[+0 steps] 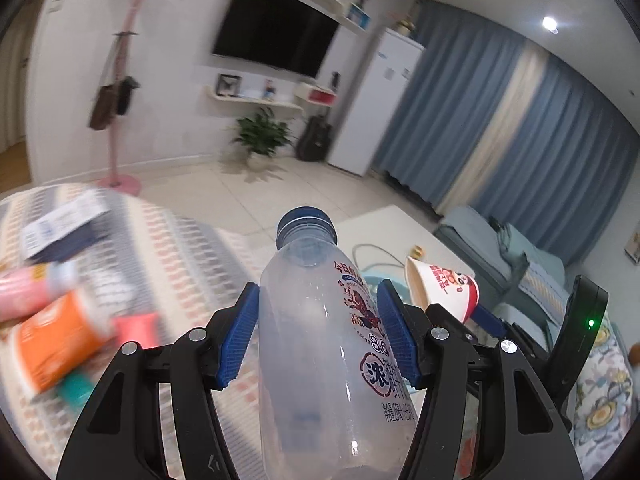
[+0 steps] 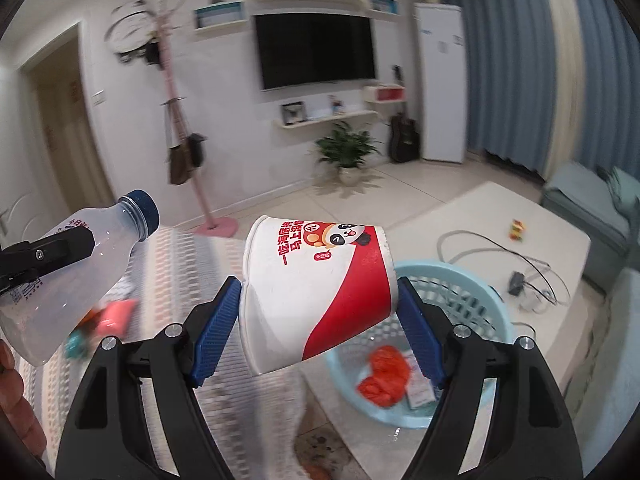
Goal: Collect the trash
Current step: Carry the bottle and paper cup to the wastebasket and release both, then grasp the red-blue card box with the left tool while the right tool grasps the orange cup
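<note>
My left gripper (image 1: 318, 336) is shut on a clear plastic bottle (image 1: 328, 344) with a blue cap, held up above the rug. The bottle also shows in the right wrist view (image 2: 72, 280) at the left. My right gripper (image 2: 320, 328) is shut on a white and red paper noodle cup (image 2: 316, 292), tilted on its side. The cup also shows in the left wrist view (image 1: 440, 284) to the right of the bottle. A light blue plastic basket (image 2: 492, 308) sits below and right of the cup, holding red crumpled trash (image 2: 384, 376) and a small packet.
More trash lies on the patterned rug (image 1: 180, 256): an orange cup (image 1: 56, 344), a pink wrapper (image 1: 136, 330), a blue and white box (image 1: 64, 224). A white low table (image 2: 532, 216) with cables stands right, a sofa (image 2: 592, 204) beyond, a pink coat stand (image 2: 208, 220) behind.
</note>
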A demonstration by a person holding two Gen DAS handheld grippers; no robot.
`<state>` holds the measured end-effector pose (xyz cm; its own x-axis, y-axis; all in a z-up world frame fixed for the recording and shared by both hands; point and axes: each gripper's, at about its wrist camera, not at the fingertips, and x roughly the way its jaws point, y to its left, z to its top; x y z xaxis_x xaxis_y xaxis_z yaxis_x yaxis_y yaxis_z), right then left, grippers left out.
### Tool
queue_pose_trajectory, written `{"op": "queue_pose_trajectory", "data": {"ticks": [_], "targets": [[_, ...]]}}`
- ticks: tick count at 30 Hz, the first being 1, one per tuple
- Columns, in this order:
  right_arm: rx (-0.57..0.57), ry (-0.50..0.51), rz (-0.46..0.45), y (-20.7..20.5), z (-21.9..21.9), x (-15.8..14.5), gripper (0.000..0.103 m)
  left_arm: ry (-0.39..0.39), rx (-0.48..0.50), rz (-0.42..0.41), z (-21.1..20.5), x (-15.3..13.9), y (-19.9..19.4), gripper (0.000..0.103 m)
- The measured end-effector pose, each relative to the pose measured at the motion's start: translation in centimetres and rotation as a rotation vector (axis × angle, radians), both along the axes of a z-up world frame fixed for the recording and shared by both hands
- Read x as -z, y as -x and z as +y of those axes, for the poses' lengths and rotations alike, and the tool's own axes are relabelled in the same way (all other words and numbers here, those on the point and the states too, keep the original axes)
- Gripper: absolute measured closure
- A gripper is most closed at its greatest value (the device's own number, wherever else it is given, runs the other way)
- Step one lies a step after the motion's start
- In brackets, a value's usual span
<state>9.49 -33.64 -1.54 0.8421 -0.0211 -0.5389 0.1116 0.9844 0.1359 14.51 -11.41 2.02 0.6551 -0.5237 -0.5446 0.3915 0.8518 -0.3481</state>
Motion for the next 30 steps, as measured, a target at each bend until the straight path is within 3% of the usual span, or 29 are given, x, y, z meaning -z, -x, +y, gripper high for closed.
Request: {"op": "queue_pose_trajectory", "data": {"ticks": [5, 12, 19, 21, 23, 30], "targets": [[0.148, 0.020, 0.121, -1.7, -4.3, 3.0, 0.029, -0.038, 0.084, 0.047, -5.8, 2.8, -3.5, 0.045], [0.268, 0.005, 0.282, -3.2, -8.1, 8.0, 0.029, -0.101, 0.195, 0.182, -12.3, 8.5, -7.3, 0.045], [0.283, -0.025, 0.341, -3.6, -10.1, 10.6, 0.028, -0.153, 0.239, 0.293, -15.4, 12.7, -9.3, 0.044], [0.280, -0.041, 0.349, -3.5, -10.6, 11.0, 0.028, -0.141, 0.237, 0.305, -15.6, 12.9, -9.5, 0.041], [0.273, -0.045, 0.340, -3.5, -10.9, 10.9, 0.028, -0.125, 0.240, 0.298, -15.3, 12.7, -9.3, 0.030], [0.279, -0.062, 0.298, -2.0, -11.0, 10.1, 0.028, -0.122, 0.251, 0.237, -14.6, 10.8, -7.5, 0.028]]}}
